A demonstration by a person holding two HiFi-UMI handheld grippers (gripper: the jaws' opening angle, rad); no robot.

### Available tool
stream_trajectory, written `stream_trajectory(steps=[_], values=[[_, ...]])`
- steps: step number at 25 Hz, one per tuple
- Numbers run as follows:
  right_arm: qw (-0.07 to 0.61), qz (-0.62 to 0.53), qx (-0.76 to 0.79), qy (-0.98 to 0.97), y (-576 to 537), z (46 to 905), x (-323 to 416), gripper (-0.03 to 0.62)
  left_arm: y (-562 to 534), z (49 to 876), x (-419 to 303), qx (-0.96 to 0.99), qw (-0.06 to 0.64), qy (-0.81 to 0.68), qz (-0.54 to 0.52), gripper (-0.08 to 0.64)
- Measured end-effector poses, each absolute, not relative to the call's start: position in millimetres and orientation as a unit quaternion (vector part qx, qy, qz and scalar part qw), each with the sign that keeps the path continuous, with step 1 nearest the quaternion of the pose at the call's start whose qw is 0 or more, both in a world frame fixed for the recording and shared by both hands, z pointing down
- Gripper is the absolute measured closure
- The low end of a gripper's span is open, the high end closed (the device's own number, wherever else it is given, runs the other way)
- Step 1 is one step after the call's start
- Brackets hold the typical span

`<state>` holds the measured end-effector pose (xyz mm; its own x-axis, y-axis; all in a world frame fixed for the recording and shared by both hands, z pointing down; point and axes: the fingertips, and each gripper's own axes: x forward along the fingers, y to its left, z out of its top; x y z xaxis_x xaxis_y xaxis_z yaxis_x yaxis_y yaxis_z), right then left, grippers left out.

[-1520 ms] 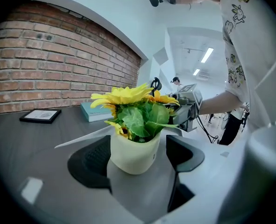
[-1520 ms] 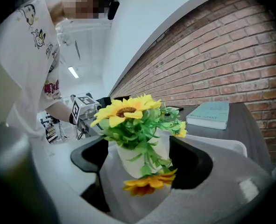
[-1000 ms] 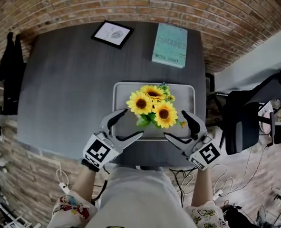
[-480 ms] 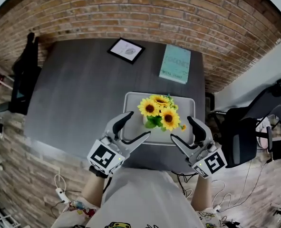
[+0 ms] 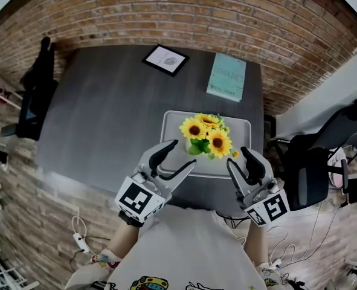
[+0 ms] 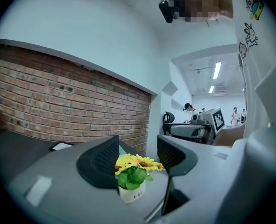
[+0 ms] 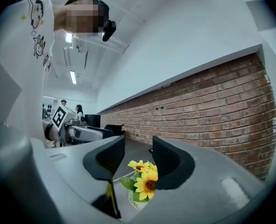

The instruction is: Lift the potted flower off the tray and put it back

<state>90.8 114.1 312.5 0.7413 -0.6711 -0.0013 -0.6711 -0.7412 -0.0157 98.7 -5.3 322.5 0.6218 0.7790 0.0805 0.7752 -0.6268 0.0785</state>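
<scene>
Left gripper (image 5: 182,154) and right gripper (image 5: 238,159) are closing empty; the potted flower (image 5: 207,136) is looking light, best pinched at its stiff pot (image 6: 132,193).

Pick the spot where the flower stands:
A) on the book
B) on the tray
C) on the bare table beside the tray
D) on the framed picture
B: in the head view the flower stands inside the tray, well short of the book and the framed picture.
</scene>
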Motion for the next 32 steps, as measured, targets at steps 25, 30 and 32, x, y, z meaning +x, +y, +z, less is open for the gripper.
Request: stream_trajectory(steps=[25, 30, 32], values=[[0.024, -0.047, -0.945, 0.324, 120, 336, 105, 0.591, -13, 337, 111, 0.904, 0.048, 0.417, 0.074, 0.561], [0.018, -0.058, -0.942, 0.33, 115, 342, 106, 0.591, -15, 339, 114, 0.905, 0.048, 0.415, 0.078, 0.561], [0.02, -0.06, -0.941, 0.332, 114, 344, 106, 0.591, -16, 341, 113, 0.905, 0.047, 0.414, 0.079, 0.561]])
